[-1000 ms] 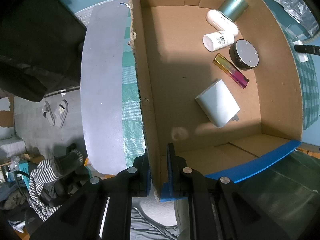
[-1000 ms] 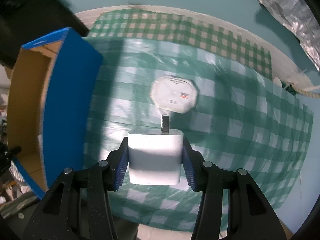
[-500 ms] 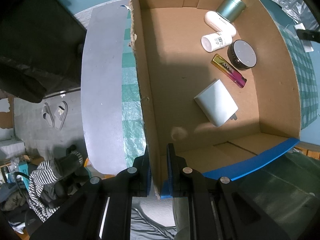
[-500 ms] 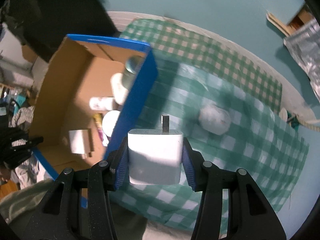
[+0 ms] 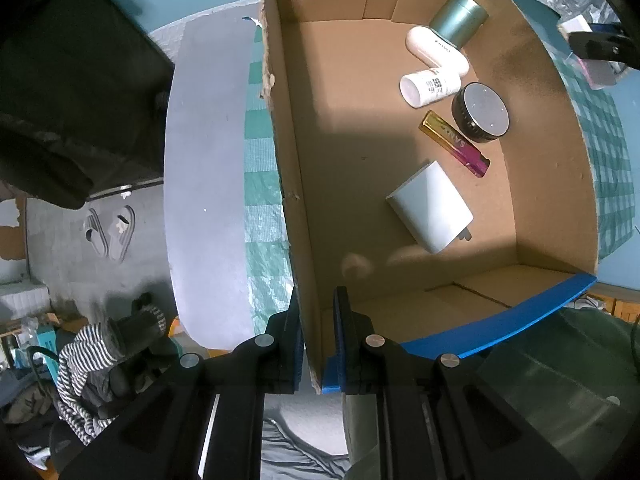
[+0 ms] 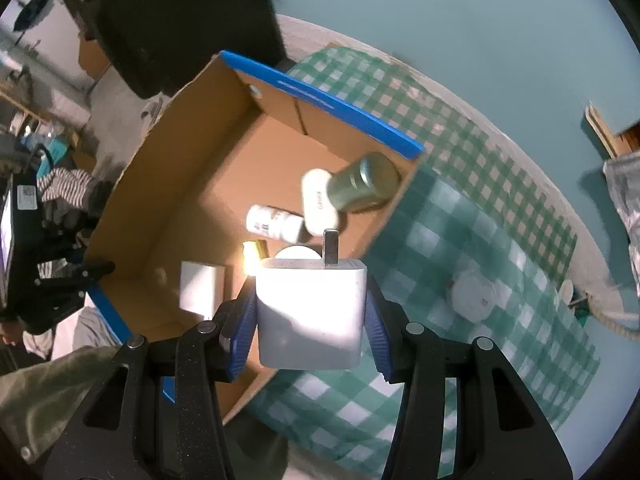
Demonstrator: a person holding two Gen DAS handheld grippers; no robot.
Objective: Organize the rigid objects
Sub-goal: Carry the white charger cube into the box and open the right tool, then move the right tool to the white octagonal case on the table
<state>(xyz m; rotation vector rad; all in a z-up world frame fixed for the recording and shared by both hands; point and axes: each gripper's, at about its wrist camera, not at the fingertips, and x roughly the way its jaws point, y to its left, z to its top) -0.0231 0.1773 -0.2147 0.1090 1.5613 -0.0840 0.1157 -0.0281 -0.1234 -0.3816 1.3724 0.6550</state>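
Note:
My right gripper (image 6: 311, 322) is shut on a white plug adapter (image 6: 310, 312), prongs pointing away, held in the air above the right wall of the cardboard box (image 6: 192, 200). My left gripper (image 5: 317, 340) is shut on the box's left wall (image 5: 296, 208) near its front corner. Inside the box lie another white adapter (image 5: 430, 212), a gold-and-pink lighter (image 5: 454, 143), a black round tin (image 5: 480, 113), two white bottles (image 5: 430, 86) and a grey-green can (image 5: 458, 20). The right gripper also shows at the left wrist view's top right edge (image 5: 596, 46).
The box stands on a green checked tablecloth (image 6: 480, 240) over a round table. A white round puck (image 6: 472, 296) lies on the cloth right of the box. A dark chair back (image 5: 68, 92) stands left of the table. Slippers (image 5: 110, 232) and clothes lie on the floor.
My right gripper has carried the adapter left and upward from over the open cloth to above the box's right wall, rolling as it went. The left gripper has kept its hold on the box wall.

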